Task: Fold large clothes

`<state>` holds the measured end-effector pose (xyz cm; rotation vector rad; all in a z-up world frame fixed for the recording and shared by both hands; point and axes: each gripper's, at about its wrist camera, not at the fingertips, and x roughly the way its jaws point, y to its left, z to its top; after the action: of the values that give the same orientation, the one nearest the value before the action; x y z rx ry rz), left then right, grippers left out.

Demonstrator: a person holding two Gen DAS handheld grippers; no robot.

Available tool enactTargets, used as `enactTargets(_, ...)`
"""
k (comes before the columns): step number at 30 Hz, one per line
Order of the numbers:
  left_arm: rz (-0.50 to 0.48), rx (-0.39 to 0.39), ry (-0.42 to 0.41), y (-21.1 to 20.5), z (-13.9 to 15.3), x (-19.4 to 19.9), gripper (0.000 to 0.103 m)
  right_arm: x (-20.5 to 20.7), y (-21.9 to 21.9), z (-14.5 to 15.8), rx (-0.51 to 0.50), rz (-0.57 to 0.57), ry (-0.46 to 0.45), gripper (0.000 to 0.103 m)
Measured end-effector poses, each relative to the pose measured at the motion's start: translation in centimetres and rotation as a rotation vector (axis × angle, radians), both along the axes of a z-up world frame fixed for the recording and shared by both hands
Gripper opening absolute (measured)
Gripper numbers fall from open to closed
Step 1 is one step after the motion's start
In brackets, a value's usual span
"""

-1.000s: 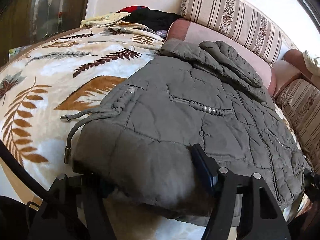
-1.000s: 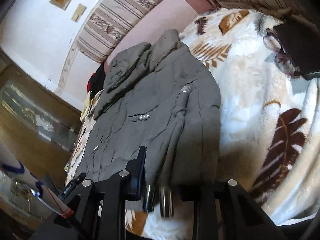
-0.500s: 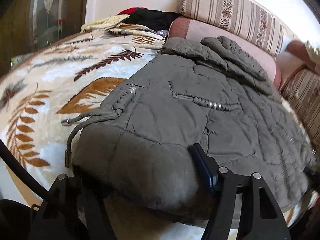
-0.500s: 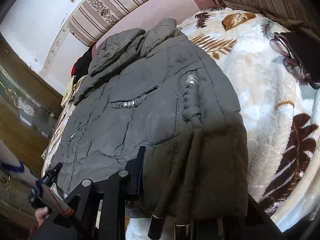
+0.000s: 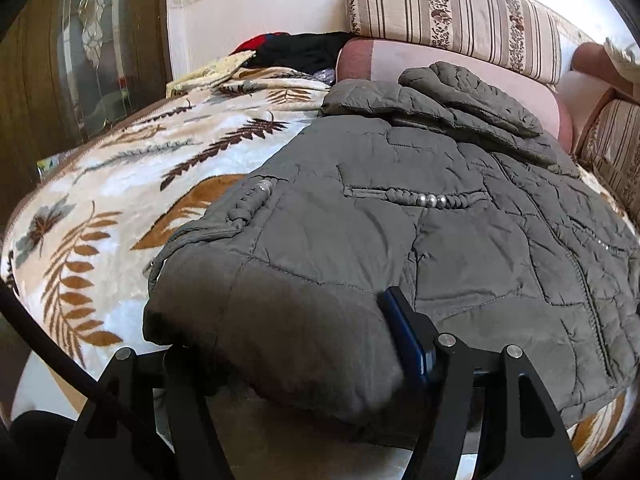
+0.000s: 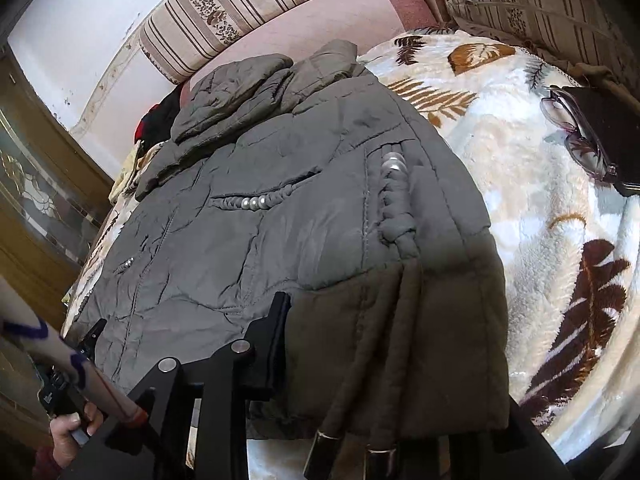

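In the left wrist view, one grey quilted padded jacket was seen spread on a leaf-patterned fleece blanket, its hem corner pinched between the spread jaws of the left gripper. Two striped cushions were counted behind.

In the right wrist view, the right gripper was opening, the hem between its jaws. Only here were one pair of purple-framed glasses and two metal-tipped drawcords shown.

left claw: my jaws stand wide, clamped on the coat hem, angled down.
right claw: my jaws are opening, hem between them.
left hand: wrapped round the handle.
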<state>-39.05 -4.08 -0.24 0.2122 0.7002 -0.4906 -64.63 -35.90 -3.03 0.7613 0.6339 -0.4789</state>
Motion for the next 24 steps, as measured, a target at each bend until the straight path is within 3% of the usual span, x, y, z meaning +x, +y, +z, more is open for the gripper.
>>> enactTargets(24, 0.002, 0.068, -0.06, -0.76, -0.12, -0.68, 0.067, 0.91, 0.12, 0.19, -0.022, 0.023, 0.046, 0.04)
